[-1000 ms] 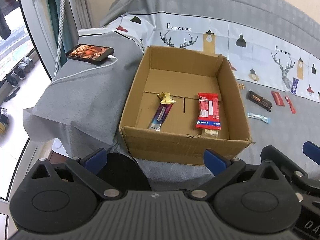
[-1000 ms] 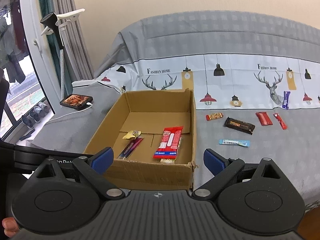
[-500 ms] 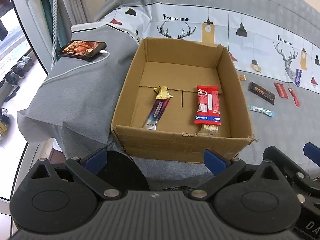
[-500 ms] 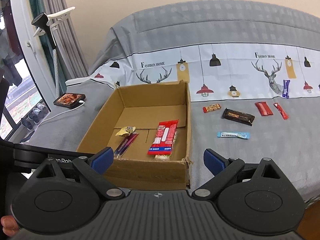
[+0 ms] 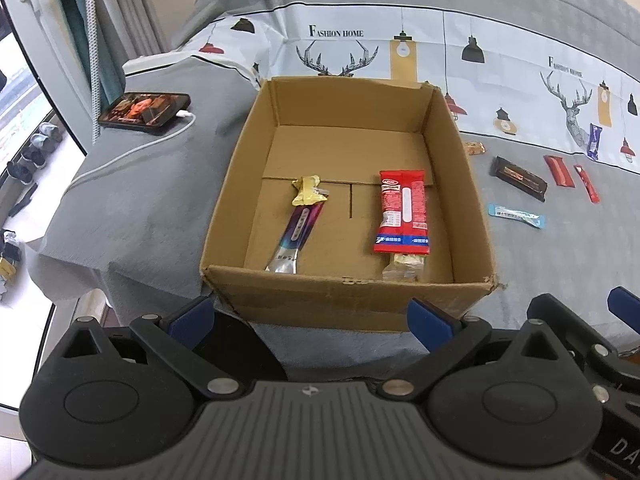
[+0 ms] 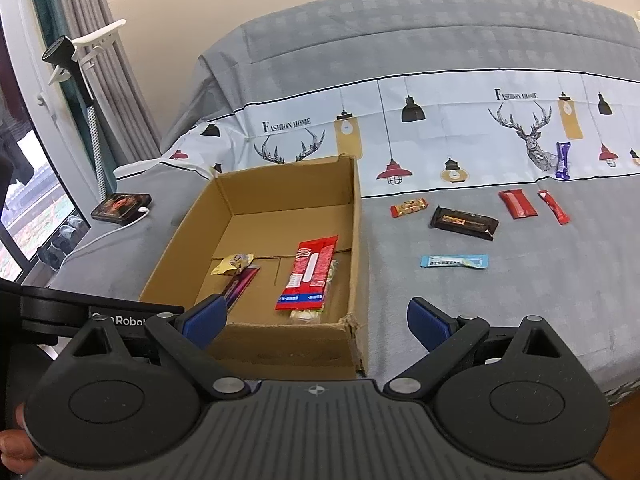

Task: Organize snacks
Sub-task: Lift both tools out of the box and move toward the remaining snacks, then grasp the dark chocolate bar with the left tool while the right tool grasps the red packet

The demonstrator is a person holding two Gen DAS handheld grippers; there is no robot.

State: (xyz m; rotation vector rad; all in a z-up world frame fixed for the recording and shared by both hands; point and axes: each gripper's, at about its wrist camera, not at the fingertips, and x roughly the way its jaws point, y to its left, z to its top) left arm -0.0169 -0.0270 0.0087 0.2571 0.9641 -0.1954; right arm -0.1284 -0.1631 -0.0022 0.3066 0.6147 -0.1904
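A home living room: a sofa under a grey cover printed "Fashion Home" fills the frame's centre and right. Curtains hang upper left beside a glass door, with shoes on the floor at the left edge and a charging phone.

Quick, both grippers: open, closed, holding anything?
Left gripper: open, empty, hanging before the brown cardboard box.
Right gripper: open, empty.
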